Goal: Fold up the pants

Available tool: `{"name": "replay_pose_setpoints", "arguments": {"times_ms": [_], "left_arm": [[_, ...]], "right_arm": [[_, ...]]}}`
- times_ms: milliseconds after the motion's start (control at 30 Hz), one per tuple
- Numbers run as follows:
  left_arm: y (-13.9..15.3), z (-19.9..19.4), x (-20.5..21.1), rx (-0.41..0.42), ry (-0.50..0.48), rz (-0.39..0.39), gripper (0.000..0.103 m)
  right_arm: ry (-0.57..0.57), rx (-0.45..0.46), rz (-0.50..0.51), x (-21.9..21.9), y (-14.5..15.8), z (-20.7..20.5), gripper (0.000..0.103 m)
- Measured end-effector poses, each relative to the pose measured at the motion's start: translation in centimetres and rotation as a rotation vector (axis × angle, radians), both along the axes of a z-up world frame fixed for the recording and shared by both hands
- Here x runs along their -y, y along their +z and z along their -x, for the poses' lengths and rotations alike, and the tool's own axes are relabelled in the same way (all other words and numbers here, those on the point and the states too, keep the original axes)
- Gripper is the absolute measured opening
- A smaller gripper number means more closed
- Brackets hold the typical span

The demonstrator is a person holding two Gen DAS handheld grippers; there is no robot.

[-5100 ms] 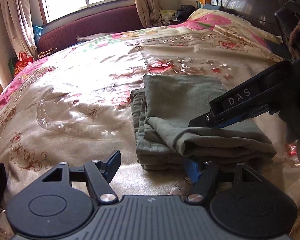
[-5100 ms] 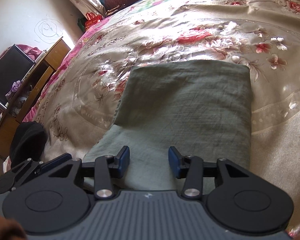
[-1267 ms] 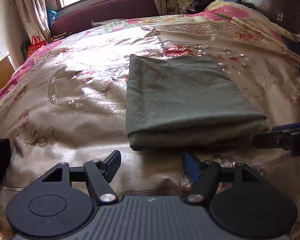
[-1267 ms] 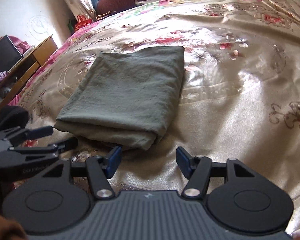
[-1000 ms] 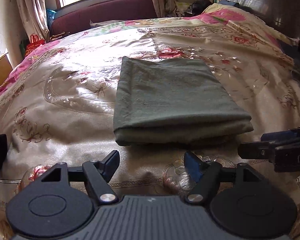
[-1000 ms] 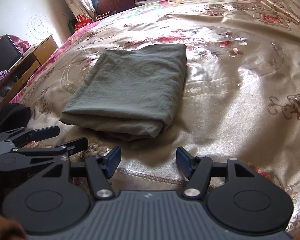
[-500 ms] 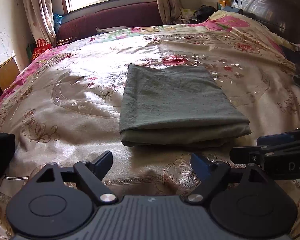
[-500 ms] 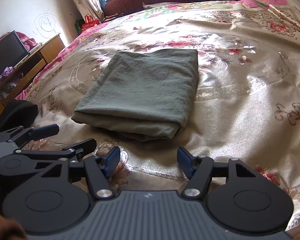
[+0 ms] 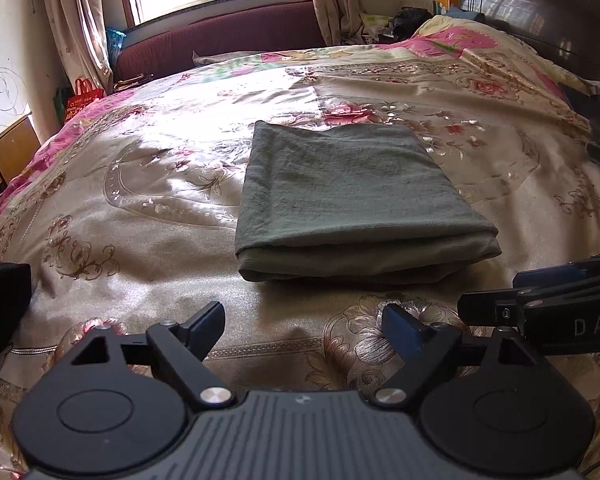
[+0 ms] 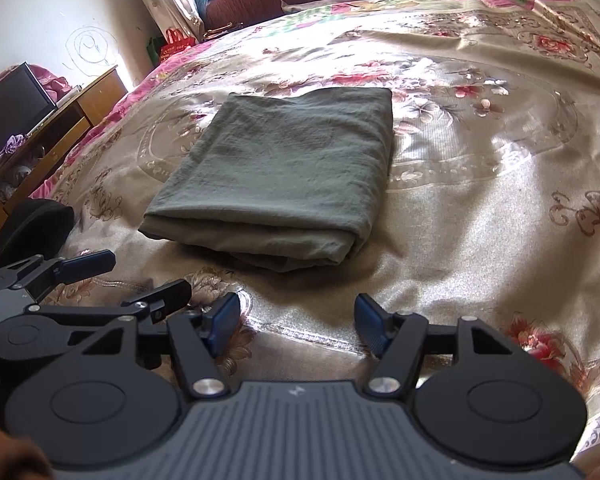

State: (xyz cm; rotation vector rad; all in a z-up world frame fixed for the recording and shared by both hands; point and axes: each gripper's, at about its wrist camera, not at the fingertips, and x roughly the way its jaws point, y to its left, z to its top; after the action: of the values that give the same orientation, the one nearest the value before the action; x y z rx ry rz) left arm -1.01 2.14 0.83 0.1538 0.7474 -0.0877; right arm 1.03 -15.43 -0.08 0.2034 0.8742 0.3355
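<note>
Grey-green pants [image 9: 352, 200] lie folded into a flat rectangle on the floral bedspread [image 9: 140, 184]; they also show in the right wrist view [image 10: 284, 176]. My left gripper [image 9: 304, 320] is open and empty, a short way back from the stack's near edge. My right gripper [image 10: 296, 316] is open and empty, also back from the stack. The right gripper shows at the right edge of the left wrist view [image 9: 540, 304]. The left gripper shows at the left of the right wrist view [image 10: 112, 276].
A maroon sofa [image 9: 220, 44] and a window stand beyond the bed. A dark headboard [image 9: 540, 12] is at the far right. A wooden desk with a dark screen [image 10: 16, 108] stands left of the bed. A black object [image 10: 32, 228] lies at the bed's left edge.
Both grippers have let go of the pants and pulled back from the folded stack. The left jaws have opened wider.
</note>
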Motion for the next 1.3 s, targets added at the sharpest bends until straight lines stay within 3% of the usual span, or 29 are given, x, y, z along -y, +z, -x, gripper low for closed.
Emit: {"name": "replay_pose_setpoints", "arguments": {"times_ms": [300, 567, 800, 1033, 1100, 1133, 1233, 1267, 1300], "left_arm": [[1.3, -0.7, -0.9, 0.068, 0.0, -0.022, 0.099], [1.9, -5.9, -3.3, 0.08, 0.029, -0.008, 0.099], [-0.8, -11.0, -3.4, -0.001, -0.022, -0.001, 0.099], [-1.8, -12.3, -4.1, -0.057, -0.107, 0.1, 0.098], [-2.0, -12.7, -3.6, -0.061, -0.147, 0.116, 0.099], [-2.3, -13.1, -3.2, -0.074, -0.152, 0.099, 0.099], [-2.7, -14.1, -2.4, -0.104, -0.159, 0.108, 0.094], [-2.4, -14.2, -2.2, -0.112, -0.159, 0.141, 0.085], [-2.3, -14.2, -1.9, -0.114, -0.155, 0.154, 0.084]], "right_arm": [[-0.027, 0.009, -0.003, 0.9, 0.3, -1.3, 0.065], [-0.099, -0.02, -0.1, 3.1, -0.3, -7.5, 0.066], [-0.112, -0.091, -0.237, 3.9, -3.1, -12.6, 0.07], [-0.042, -0.129, -0.422, 4.8, -3.7, -14.2, 0.068], [-0.026, -0.125, -0.413, 4.6, -4.2, -14.9, 0.067], [-0.026, -0.123, -0.405, 4.4, -4.5, -15.5, 0.061], [-0.079, -0.152, -0.373, 4.5, -4.5, -16.9, 0.021], [-0.087, -0.168, -0.389, 5.0, -4.5, -17.2, 0.016], [-0.092, -0.172, -0.401, 5.5, -4.4, -17.3, 0.015]]}}
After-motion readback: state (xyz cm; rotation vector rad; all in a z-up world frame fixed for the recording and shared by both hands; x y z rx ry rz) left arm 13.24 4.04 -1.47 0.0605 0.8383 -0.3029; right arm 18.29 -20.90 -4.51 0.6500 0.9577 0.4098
